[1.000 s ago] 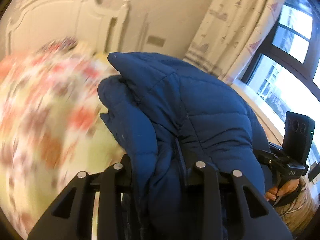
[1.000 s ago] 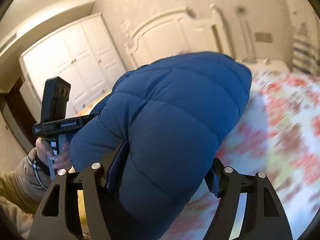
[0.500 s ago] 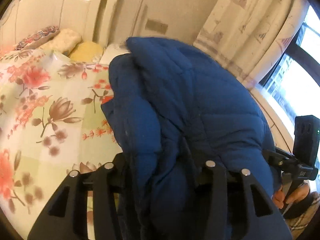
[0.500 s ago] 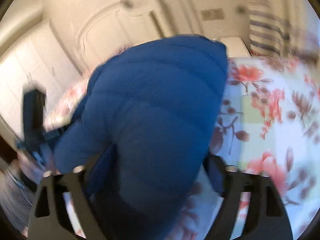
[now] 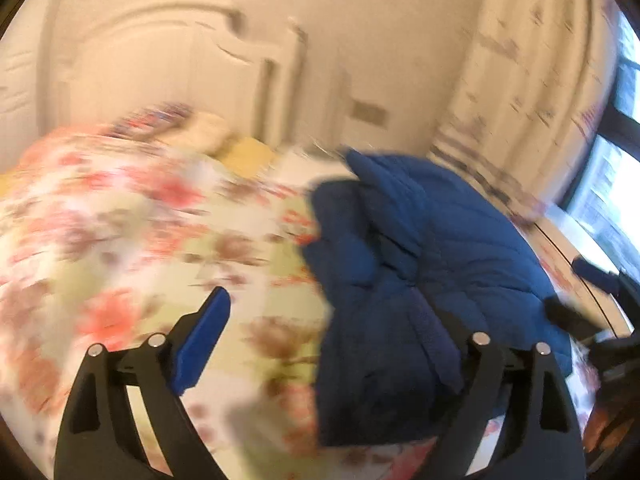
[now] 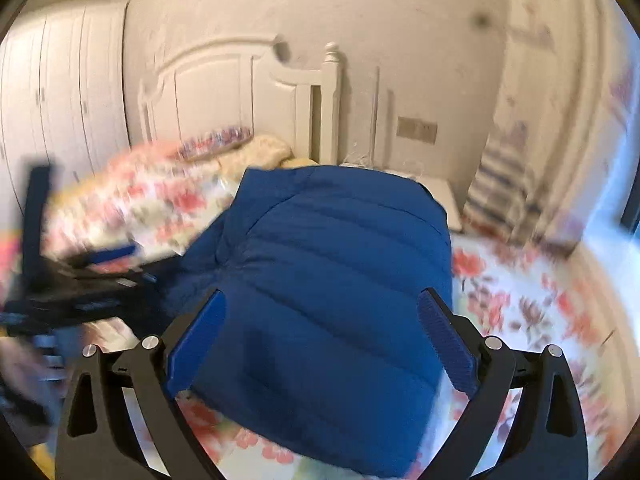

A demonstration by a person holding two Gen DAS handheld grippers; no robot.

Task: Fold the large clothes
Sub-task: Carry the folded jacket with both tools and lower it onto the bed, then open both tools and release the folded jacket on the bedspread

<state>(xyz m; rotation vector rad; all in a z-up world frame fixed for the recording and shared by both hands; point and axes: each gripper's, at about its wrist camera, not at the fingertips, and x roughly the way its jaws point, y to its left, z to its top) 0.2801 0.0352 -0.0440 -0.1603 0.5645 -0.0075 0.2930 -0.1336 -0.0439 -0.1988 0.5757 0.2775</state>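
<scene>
A dark blue puffer jacket (image 5: 432, 264) lies folded in a bundle on the floral bedspread (image 5: 120, 248). My left gripper (image 5: 328, 344) is open; its left pad shows bare over the bedspread and the jacket sits against its right finger. In the right wrist view the jacket (image 6: 332, 280) lies between the spread jaws of my right gripper (image 6: 320, 344), which is open, both blue pads showing. The left gripper appears blurred at the left of that view (image 6: 60, 280).
A white headboard (image 6: 240, 92) and pillows (image 6: 256, 148) stand at the far end of the bed. White wardrobe doors (image 6: 60, 100) are at the left. A patterned curtain (image 5: 532, 80) and a window (image 5: 616, 184) are at the right.
Both grippers have opened and let go of the jacket, which dropped onto the bed. Both views have pulled back and are blurred by motion.
</scene>
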